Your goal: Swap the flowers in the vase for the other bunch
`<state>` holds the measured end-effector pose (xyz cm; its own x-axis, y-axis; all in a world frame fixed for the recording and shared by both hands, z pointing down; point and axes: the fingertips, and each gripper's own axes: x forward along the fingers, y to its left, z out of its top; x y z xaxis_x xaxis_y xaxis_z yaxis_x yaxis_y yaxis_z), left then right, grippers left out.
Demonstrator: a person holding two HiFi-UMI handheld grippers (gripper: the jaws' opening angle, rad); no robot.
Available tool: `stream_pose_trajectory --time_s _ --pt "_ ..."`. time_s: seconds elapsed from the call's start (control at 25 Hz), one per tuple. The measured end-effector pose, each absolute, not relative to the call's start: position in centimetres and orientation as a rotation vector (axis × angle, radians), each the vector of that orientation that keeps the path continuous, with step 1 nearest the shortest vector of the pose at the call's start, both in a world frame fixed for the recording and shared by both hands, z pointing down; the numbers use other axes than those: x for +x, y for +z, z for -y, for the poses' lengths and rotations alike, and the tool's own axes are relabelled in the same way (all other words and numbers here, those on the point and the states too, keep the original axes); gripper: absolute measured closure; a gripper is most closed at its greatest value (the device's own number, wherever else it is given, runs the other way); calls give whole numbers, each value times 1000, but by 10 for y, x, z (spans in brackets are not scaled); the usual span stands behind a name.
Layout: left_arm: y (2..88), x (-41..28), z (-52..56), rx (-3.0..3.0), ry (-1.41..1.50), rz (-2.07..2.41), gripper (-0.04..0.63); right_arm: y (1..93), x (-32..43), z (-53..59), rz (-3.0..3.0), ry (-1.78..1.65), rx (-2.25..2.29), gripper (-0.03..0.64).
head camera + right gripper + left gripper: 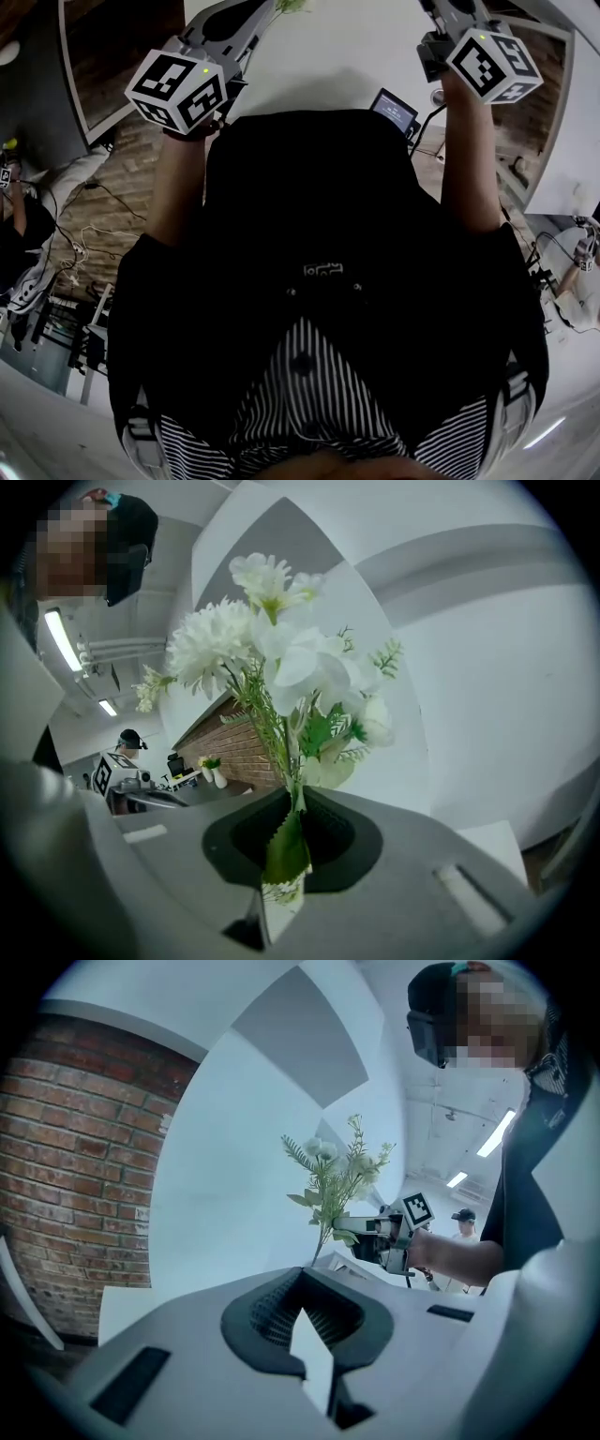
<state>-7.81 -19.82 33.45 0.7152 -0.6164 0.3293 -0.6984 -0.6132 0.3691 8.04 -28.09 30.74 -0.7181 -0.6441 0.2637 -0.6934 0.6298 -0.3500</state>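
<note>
My right gripper is shut on the green stems of a bunch of white flowers and holds it upright in the air in front of a white wall. From the left gripper view the same bunch stands above the right gripper. My left gripper looks shut, with nothing seen between its jaws. In the head view both grippers are raised ahead of the person, the left gripper at upper left and the right gripper at upper right, with a green sprig between them. No vase shows near the grippers.
A brick wall rises at the left of the left gripper view. A small screen device lies on the white table. Far off stand two small vases with greenery and another person in a cap.
</note>
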Motion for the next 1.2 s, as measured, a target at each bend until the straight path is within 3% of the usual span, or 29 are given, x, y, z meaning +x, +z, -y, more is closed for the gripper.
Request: stream_pose_trajectory --time_s 0.48,1.2 --pt "339 -60 193 2448 228 949 588 376 101 245 2496 909 993 588" --pt "345 -79 174 2388 253 1039 588 577 145 213 2047 1246 958 589"
